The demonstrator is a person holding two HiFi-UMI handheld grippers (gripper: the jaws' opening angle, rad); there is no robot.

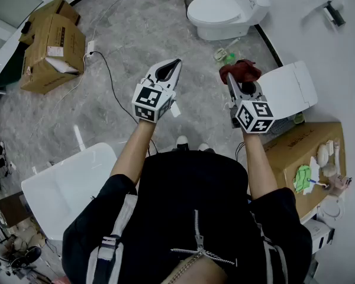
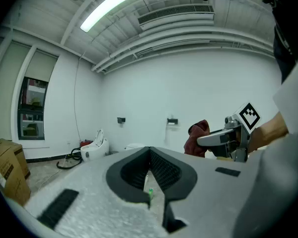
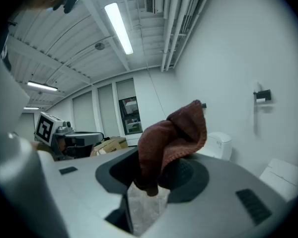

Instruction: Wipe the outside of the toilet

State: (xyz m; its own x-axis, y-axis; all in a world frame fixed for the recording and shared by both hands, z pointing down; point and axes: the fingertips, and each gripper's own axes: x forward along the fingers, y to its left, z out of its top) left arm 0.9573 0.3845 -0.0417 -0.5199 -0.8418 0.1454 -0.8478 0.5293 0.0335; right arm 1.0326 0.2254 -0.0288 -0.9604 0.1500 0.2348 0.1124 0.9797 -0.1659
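Note:
A white toilet (image 1: 228, 10) stands by the far wall, well ahead of both grippers; it also shows as a small toilet (image 2: 95, 147) in the left gripper view and as a pale toilet (image 3: 219, 145) behind the cloth in the right gripper view. My right gripper (image 1: 229, 77) is held in the air, shut on a dark red cloth (image 1: 239, 71). The bunched cloth (image 3: 174, 133) sticks up between the jaws. My left gripper (image 1: 175, 63) hangs level beside it, shut with nothing in it.
A second white toilet lid (image 1: 290, 90) sits at the right by the wall. A cardboard box (image 1: 307, 152) with small items is beside it. More cardboard boxes (image 1: 50, 46) stand left, a white tub (image 1: 65, 188) near left. A green bottle (image 1: 225, 55) and a black cable (image 1: 115, 84) lie on the floor.

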